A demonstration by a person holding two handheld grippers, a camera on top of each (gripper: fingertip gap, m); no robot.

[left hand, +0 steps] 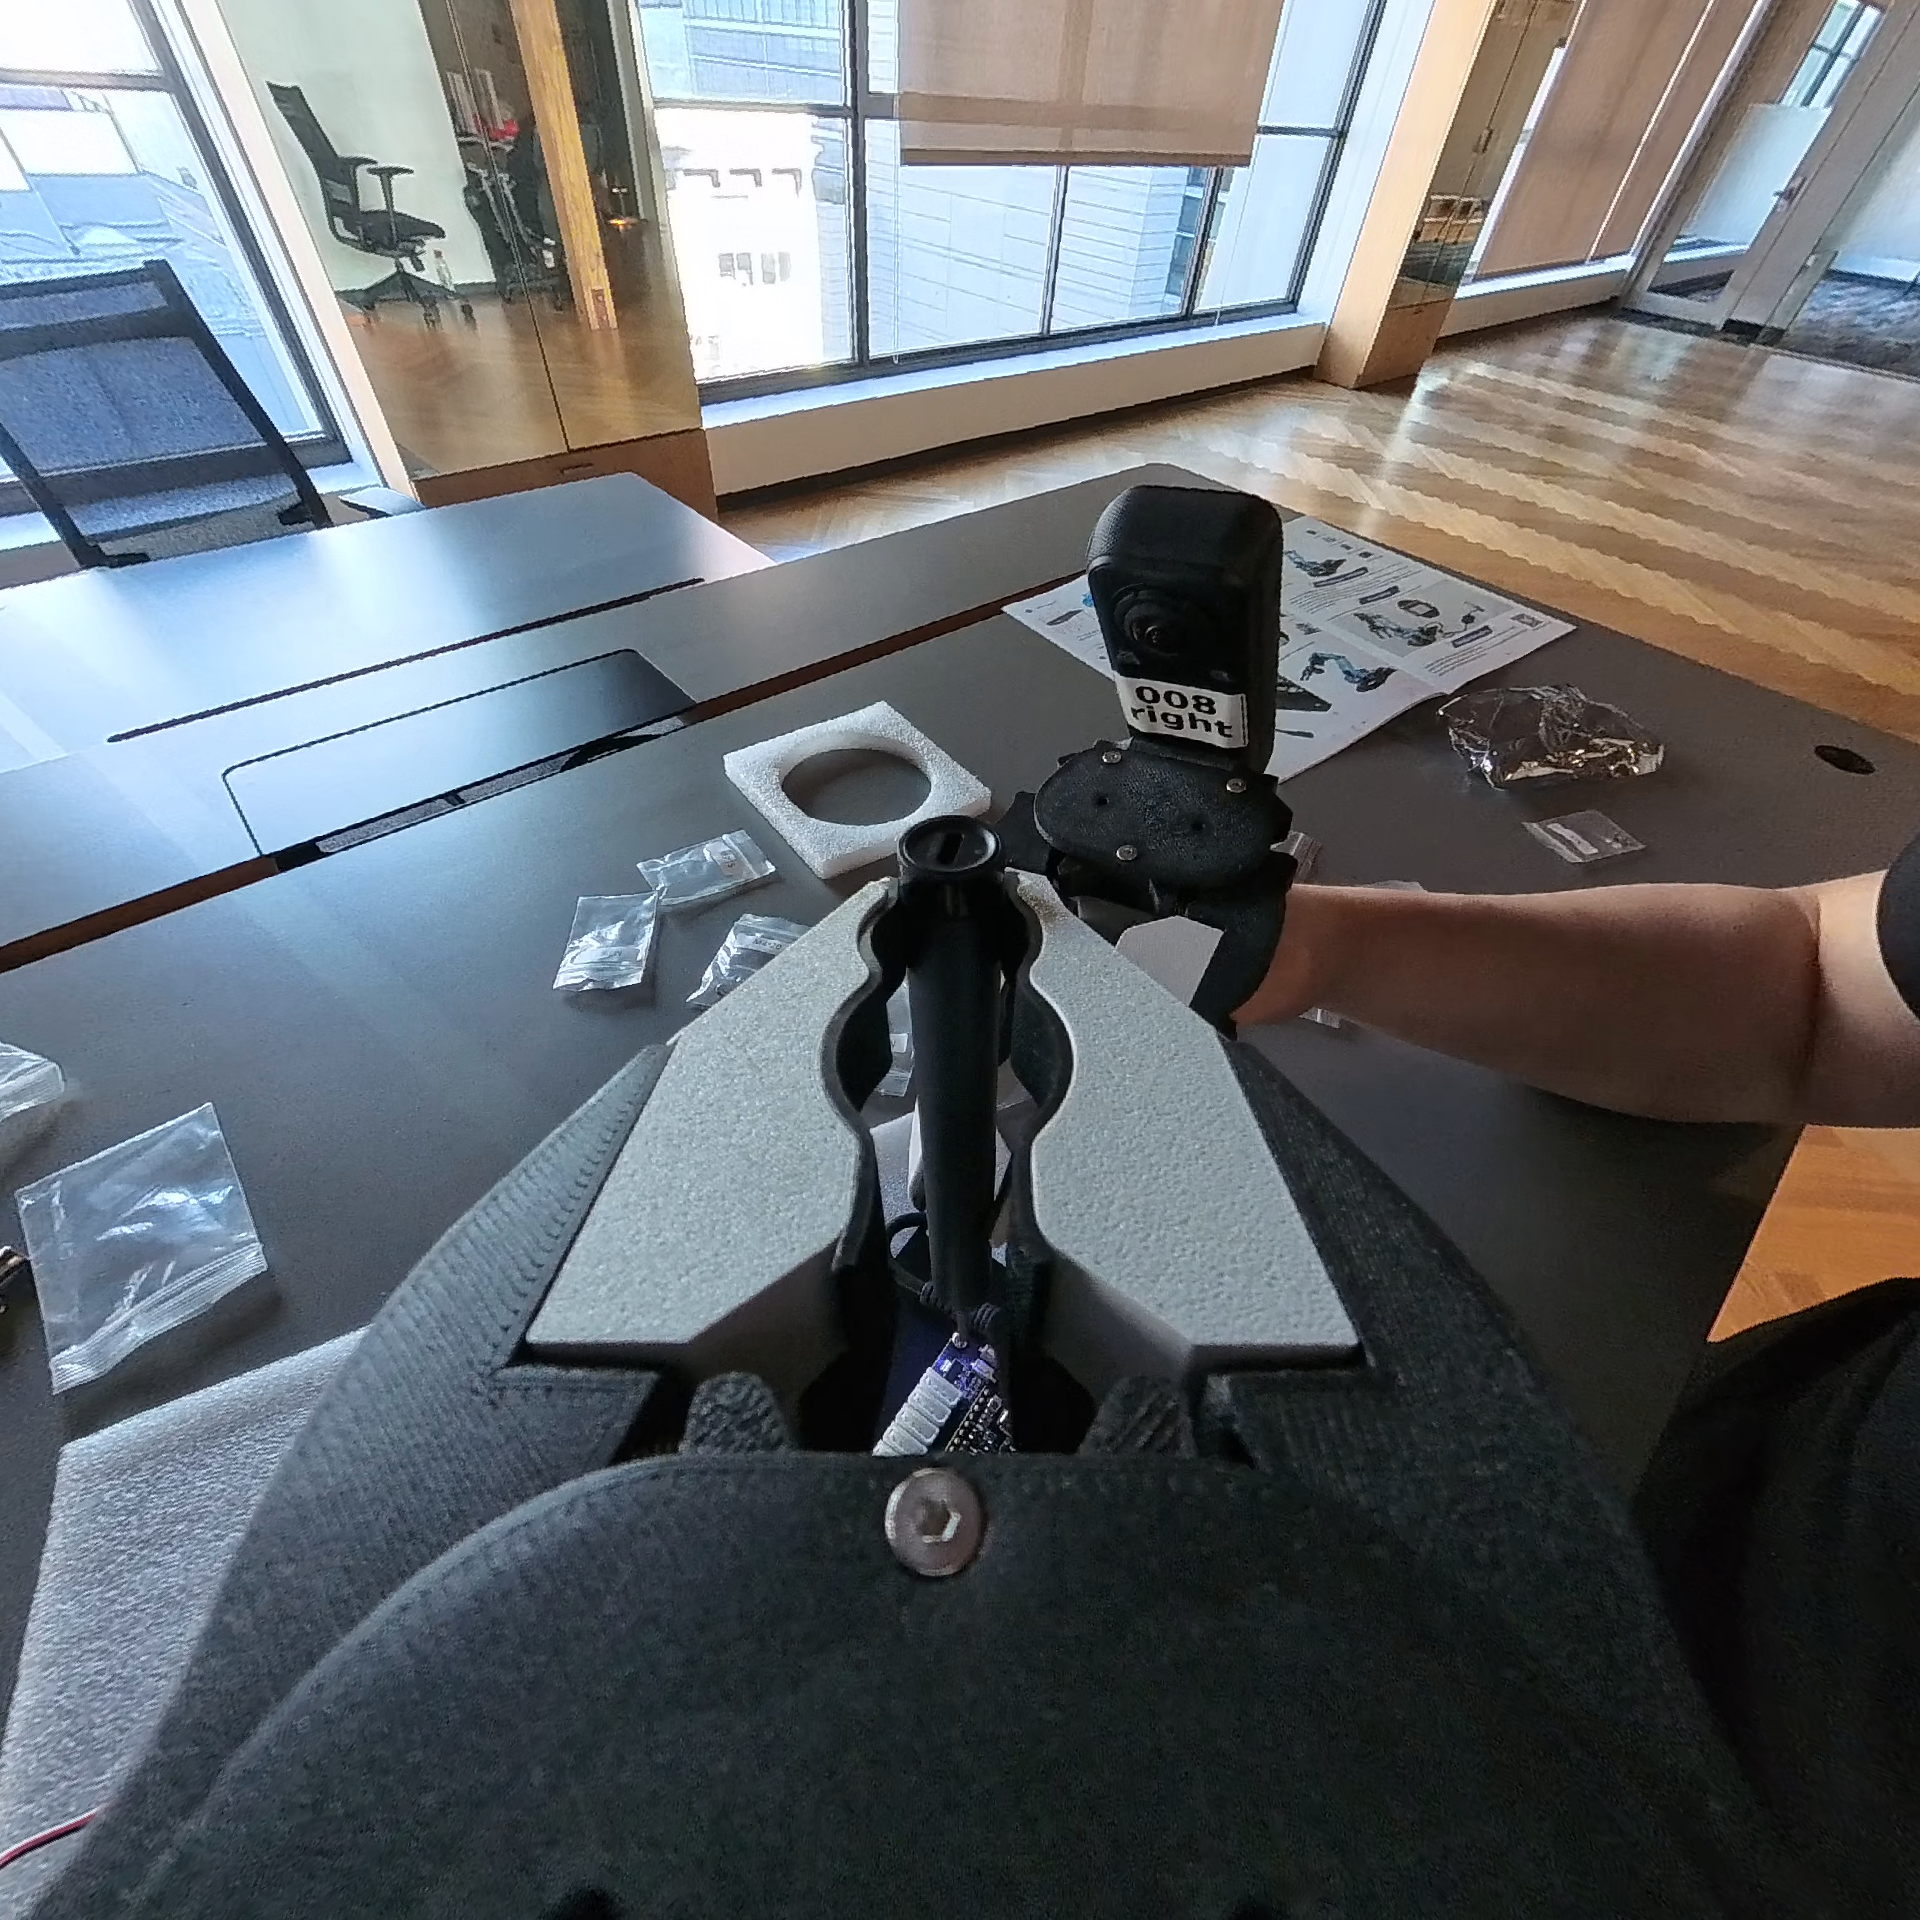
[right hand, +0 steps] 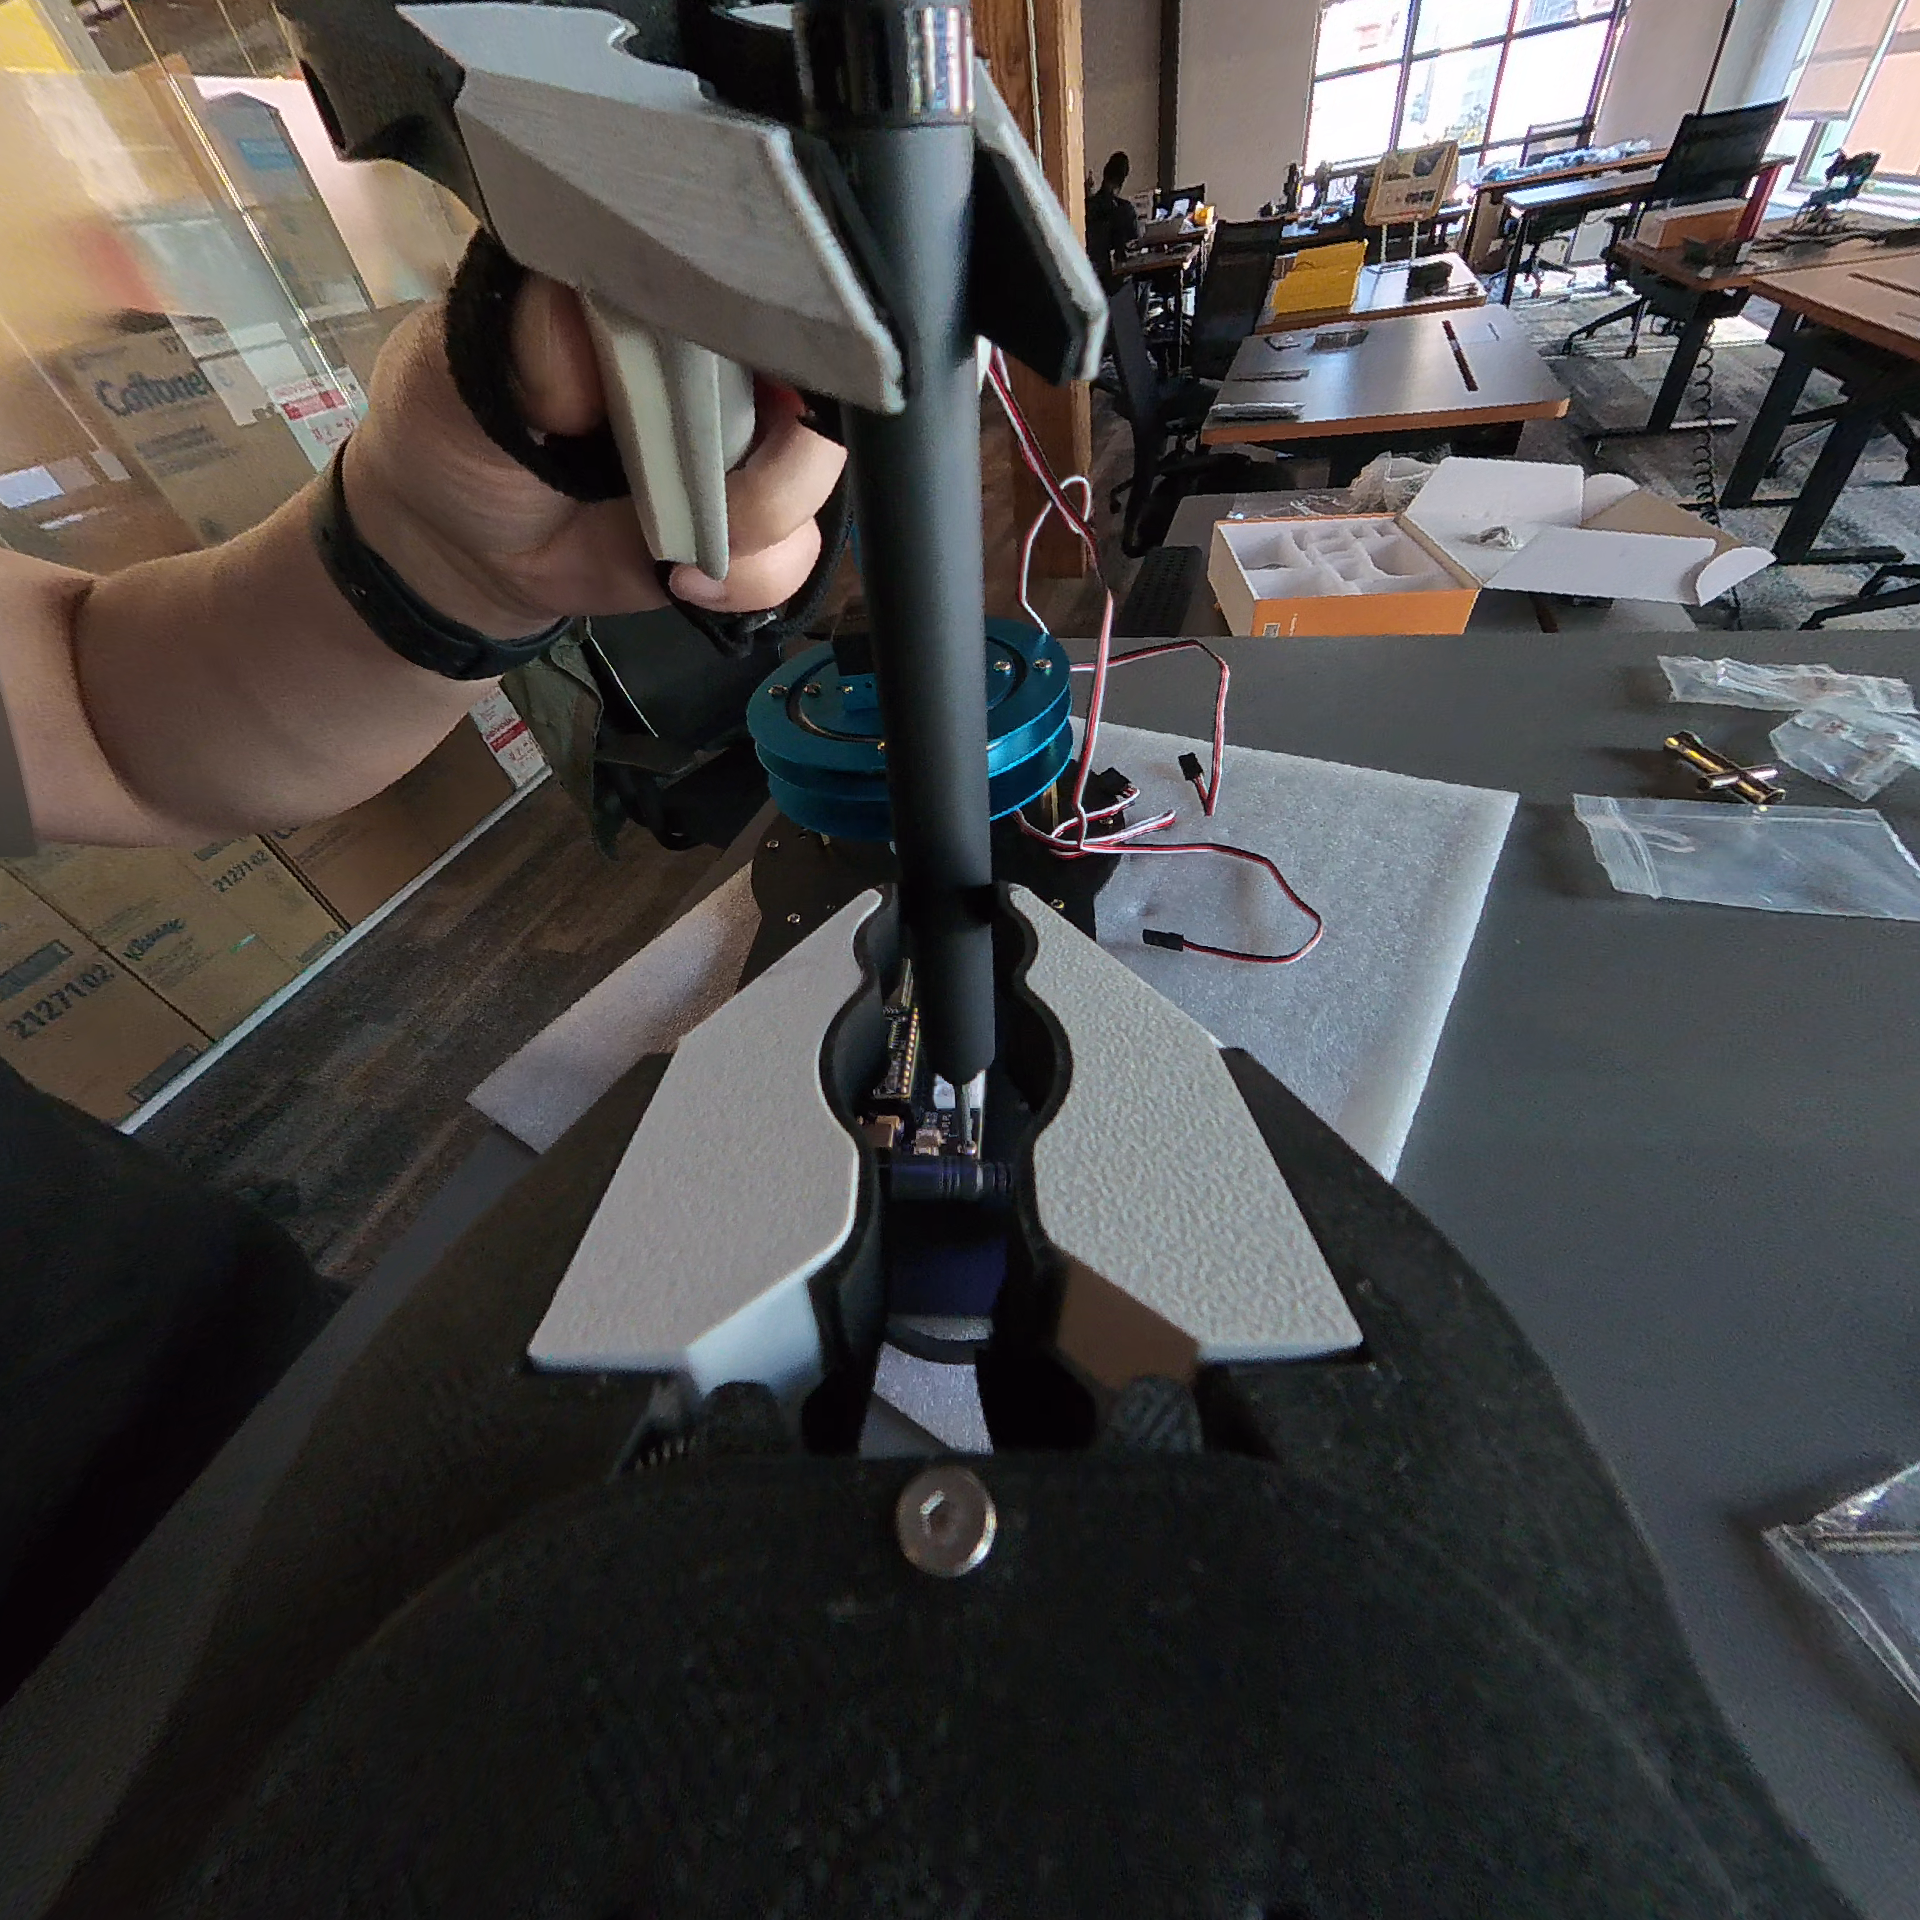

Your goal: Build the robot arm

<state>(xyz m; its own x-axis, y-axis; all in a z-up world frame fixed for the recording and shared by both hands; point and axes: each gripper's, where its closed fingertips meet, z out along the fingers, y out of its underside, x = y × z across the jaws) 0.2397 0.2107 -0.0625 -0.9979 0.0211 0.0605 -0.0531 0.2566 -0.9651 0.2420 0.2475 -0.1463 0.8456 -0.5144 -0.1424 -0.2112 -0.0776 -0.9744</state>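
Observation:
My left gripper (left hand: 951, 894) is shut on the upper barrel of a black pen-style screwdriver (left hand: 951, 1091) and holds it upright. Its bit rests on a blue circuit board (left hand: 956, 1392), which also shows in the right wrist view (right hand: 904, 1039). My right gripper (right hand: 954, 914) is closed around the lower barrel of the screwdriver (right hand: 920, 623), just above the board. The right gripper's body (left hand: 1153, 831) is beyond the left one. The left gripper (right hand: 966, 353) shows at the top of the right wrist view. A blue round metal base (right hand: 1029, 717) and red-white-black wires (right hand: 1195, 862) lie behind the board.
White foam sheet (right hand: 1351, 862) lies under the assembly on the grey table (right hand: 1662, 1143). Small plastic bags (left hand: 135, 1247), a foam square with a round hole (left hand: 852, 779), a printed manual (left hand: 1392, 634), a foil bag (left hand: 1548, 738), a brass cross wrench (right hand: 1725, 779) and an open box (right hand: 1340, 571) lie around. The gap from one gripper's tips to the other's is roughly 9 cm.

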